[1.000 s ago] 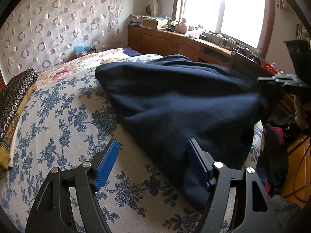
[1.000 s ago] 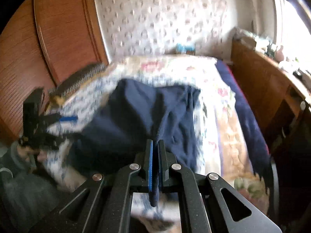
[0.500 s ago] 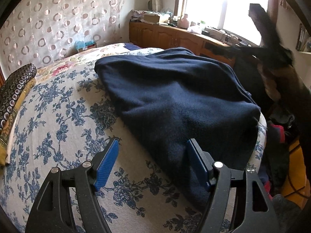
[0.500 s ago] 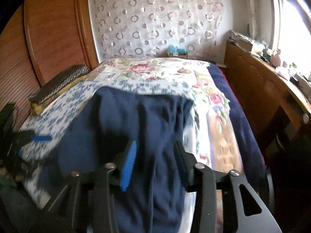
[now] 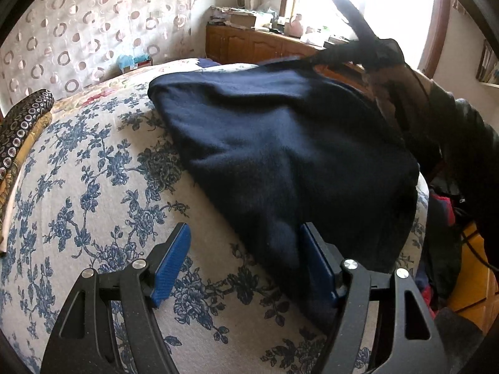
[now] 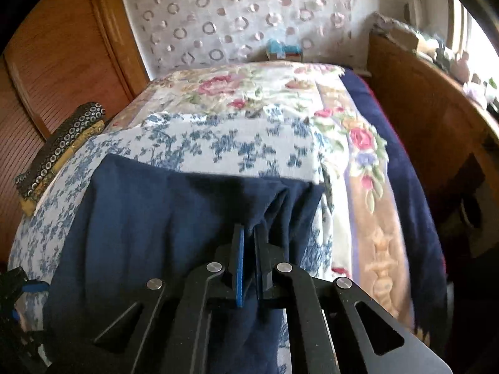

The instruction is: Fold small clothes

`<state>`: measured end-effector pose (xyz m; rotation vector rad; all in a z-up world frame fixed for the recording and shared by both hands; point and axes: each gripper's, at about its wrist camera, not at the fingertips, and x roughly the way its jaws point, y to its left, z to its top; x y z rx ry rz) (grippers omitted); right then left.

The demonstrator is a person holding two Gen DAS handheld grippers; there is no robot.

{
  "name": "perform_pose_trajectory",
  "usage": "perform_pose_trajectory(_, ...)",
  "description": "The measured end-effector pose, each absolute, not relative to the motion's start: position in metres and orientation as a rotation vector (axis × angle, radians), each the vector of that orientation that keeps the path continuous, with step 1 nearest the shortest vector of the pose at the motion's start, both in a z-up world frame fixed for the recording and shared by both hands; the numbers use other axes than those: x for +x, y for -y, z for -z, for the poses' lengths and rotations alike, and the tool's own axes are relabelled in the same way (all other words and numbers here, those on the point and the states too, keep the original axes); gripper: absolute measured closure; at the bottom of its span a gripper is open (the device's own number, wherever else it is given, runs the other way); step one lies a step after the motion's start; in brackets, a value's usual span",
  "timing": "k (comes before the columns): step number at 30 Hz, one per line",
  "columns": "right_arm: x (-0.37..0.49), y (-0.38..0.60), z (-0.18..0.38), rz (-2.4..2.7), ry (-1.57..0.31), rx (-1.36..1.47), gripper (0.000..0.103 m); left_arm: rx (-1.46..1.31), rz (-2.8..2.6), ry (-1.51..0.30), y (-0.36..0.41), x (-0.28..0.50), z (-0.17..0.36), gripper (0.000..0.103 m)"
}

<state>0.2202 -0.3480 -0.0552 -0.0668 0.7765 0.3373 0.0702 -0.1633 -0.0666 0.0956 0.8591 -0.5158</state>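
Observation:
A navy fleece garment (image 5: 280, 143) lies spread on the flower-print bed cover (image 5: 93, 187). My left gripper (image 5: 243, 233) hovers open over its near edge; the cloth reaches in beside the right finger, and the pads do not press it. In the right wrist view the right gripper (image 6: 248, 233) is closing, its jaws nearly together, pinching a bunched fold at the far right corner of the garment (image 6: 156, 212). The person's hand (image 5: 399, 93) holding that gripper shows at the left view's upper right. A blue pad of the left gripper (image 6: 28, 286) peeks in at the lower left.
A folded dark ring-patterned cloth (image 5: 21, 124) lies along the bed's left side. A wooden cabinet (image 5: 249, 43) with clutter stands under the window. Wooden wardrobe doors (image 6: 62, 62) rise to the left. More clothes (image 5: 443, 212) lie beside the bed on the right.
The right gripper let go of the cloth it held, opened, travelled across the garment toward its far corner, and has closed on a fold there. The left gripper has stayed put, open.

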Motion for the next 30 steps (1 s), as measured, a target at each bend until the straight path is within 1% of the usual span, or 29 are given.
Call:
perform_pose_trajectory(4,0.222,0.352,0.041,-0.19,-0.673,-0.113,0.1,0.1,0.517,-0.866,0.165,0.069,0.068,0.03)
perform_pose_trajectory(11,0.225,0.337,0.047,-0.171,-0.696,-0.177,0.1,0.09,0.523,-0.876,0.164,0.071,0.068,0.03)
perform_pose_trajectory(13,0.219,0.335,0.045,-0.169,-0.694,-0.187,0.09,0.092,0.523,-0.875,0.164,0.072,0.068,0.03)
perform_pose_trajectory(15,0.206,0.333,0.039,-0.173,-0.682,-0.202,0.068,0.092,0.523,-0.876,0.164,0.073,0.068,0.03)
perform_pose_trajectory(16,0.197,0.333,0.035,-0.181,-0.674,-0.208,0.064,0.092,0.524,-0.876,0.164,0.073,0.068,0.03)
perform_pose_trajectory(17,0.188,0.332,0.033,-0.187,-0.667,-0.212,0.061,0.092,0.523,-0.876,0.164,0.072,0.069,0.03)
perform_pose_trajectory(21,0.146,0.33,0.033,-0.255,-0.645,-0.2,0.06,0.095,0.522,-0.878,0.165,0.071,0.068,0.03)
perform_pose_trajectory(23,0.123,0.327,0.035,-0.288,-0.643,-0.194,0.056,0.096,0.526,-0.883,0.165,0.069,0.068,0.03)
perform_pose_trajectory(24,0.111,0.324,0.038,-0.305,-0.64,-0.195,0.055,0.093,0.53,-0.885,0.165,0.066,0.068,0.032)
perform_pose_trajectory(25,0.099,0.322,0.04,-0.322,-0.637,-0.195,0.05,0.09,0.536,-0.886,0.164,0.064,0.067,0.034)
perform_pose_trajectory(27,0.079,0.319,0.044,-0.349,-0.633,-0.194,0.047,0.074,0.558,-0.906,0.164,0.06,0.067,0.04)
perform_pose_trajectory(28,0.07,0.318,0.047,-0.358,-0.638,-0.193,0.046,0.069,0.569,-0.909,0.164,0.057,0.066,0.04)
perform_pose_trajectory(29,0.062,0.316,0.05,-0.368,-0.646,-0.194,0.043,0.067,0.579,-0.912,0.163,0.054,0.066,0.041)
perform_pose_trajectory(30,0.056,0.318,0.052,-0.374,-0.651,-0.192,0.041,0.068,0.588,-0.915,0.163,0.05,0.066,0.044)
